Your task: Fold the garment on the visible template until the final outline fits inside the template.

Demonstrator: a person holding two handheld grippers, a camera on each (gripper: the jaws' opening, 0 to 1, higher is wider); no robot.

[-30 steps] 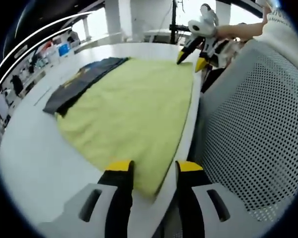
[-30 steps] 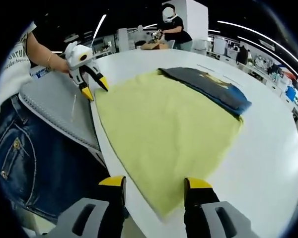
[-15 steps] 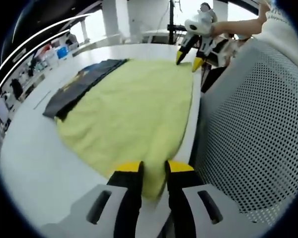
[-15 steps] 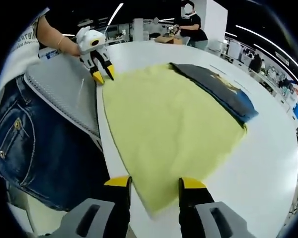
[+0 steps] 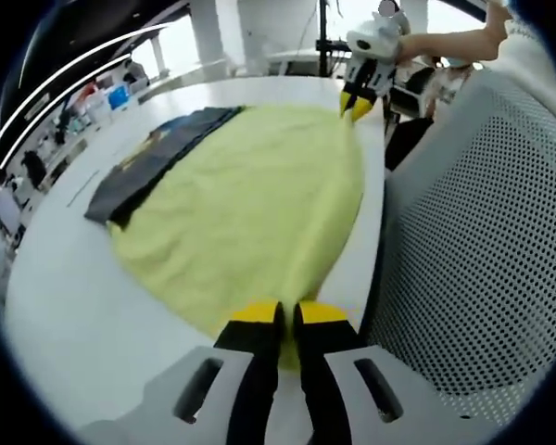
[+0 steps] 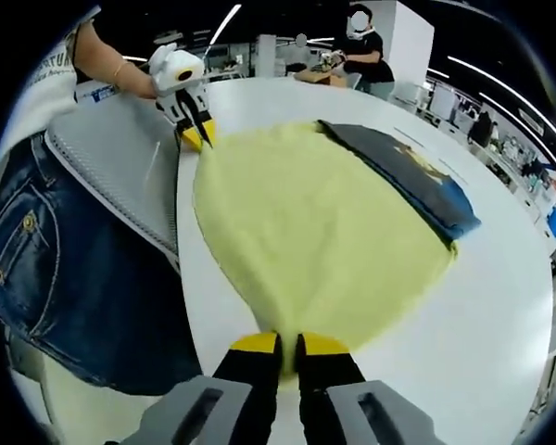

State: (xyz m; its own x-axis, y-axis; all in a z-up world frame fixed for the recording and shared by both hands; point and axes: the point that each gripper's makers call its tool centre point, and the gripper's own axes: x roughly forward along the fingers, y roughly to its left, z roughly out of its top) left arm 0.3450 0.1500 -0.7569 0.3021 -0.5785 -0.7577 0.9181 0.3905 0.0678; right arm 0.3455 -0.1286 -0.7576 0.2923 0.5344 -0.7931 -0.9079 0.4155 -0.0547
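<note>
A yellow-green cloth (image 5: 250, 204) (image 6: 306, 222) lies spread on a round white table (image 5: 65, 278) (image 6: 500, 278). A folded dark blue garment (image 5: 153, 158) (image 6: 408, 171) with a yellow print lies along the cloth's far side. My left gripper (image 5: 281, 320) is shut on one near corner of the cloth; in the right gripper view it appears at the top left (image 6: 196, 137). My right gripper (image 6: 289, 345) is shut on the other near corner and appears at the top of the left gripper view (image 5: 357, 104). The cloth's near edge bows between the two pinched corners.
A grey mesh chair back (image 5: 482, 232) (image 6: 111, 176) stands against the table's near edge, between the table and the person in jeans (image 6: 65, 278). Another person (image 6: 357, 51) stands beyond the table. Shelves and desks line the room's far sides.
Both grippers went from open to shut, each closing on a near corner of the yellow-green cloth. The cloth's near edge has drawn in and its outline has rounded.
</note>
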